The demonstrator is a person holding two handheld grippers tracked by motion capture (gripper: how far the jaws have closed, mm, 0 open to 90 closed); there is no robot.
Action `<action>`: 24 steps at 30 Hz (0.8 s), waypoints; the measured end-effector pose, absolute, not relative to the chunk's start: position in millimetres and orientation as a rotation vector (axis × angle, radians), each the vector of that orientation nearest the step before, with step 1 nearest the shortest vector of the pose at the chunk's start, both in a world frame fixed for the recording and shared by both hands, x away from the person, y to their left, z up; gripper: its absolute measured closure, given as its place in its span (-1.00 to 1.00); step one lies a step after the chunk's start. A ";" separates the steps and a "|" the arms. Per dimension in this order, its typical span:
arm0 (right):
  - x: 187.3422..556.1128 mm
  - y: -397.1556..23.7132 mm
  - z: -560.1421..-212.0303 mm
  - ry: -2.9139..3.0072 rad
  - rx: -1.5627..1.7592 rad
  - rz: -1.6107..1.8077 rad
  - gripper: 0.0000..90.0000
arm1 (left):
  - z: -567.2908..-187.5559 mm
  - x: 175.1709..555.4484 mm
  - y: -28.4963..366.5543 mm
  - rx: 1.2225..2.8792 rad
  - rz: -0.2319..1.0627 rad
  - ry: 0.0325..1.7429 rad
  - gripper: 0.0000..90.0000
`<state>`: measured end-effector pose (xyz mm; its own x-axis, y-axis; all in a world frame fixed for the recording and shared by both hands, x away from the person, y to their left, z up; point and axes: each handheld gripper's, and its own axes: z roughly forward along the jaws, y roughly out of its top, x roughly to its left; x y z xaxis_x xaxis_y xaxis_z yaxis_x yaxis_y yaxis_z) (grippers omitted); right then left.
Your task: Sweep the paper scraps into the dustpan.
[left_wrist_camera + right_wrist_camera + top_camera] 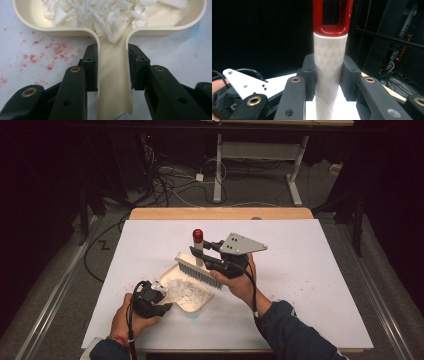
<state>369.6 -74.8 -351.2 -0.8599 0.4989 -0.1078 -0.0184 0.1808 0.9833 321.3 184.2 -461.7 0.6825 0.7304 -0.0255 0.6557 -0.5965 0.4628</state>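
A cream dustpan (192, 301) heaped with white shreds (100, 12) lay mid-table. The left gripper (112, 67) clenched its handle at the near side. Just behind it, the right gripper (328, 77) grasped the brush (196, 268) handle upright.

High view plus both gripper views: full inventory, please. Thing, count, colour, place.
Dustpan: 1, cream, table centre, handle clamped by left gripper.
Shreds: pile, white, inside dustpan.
Brush: 1, cream body, red-tipped handle upright, bristles at dustpan's far edge.
Specks: scattered, red, on table beside dustpan handle.
Table: 1, white top, wooden far edge.
Cables: several, floor beyond table.
Left gripper: black, shut on dustpan handle.
Right gripper: black, shut on brush handle.
Hands: 2, dark sleeves.
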 end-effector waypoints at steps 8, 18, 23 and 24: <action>378.4 -88.2 -354.8 2.009 0.521 1.675 0.55 | -462.0 321.0 184.0 2.455 0.236 1.075 0.41; 390.8 -103.1 -373.2 1.989 0.604 1.578 0.55 | -461.0 322.2 182.4 2.470 0.236 1.074 0.41; 393.1 -98.2 -382.7 2.013 0.612 1.550 0.55 | -460.1 322.9 182.4 2.474 0.235 1.072 0.41; 392.5 -96.1 -384.2 2.013 0.602 1.554 0.55 | -460.1 322.9 182.4 2.473 0.235 1.072 0.41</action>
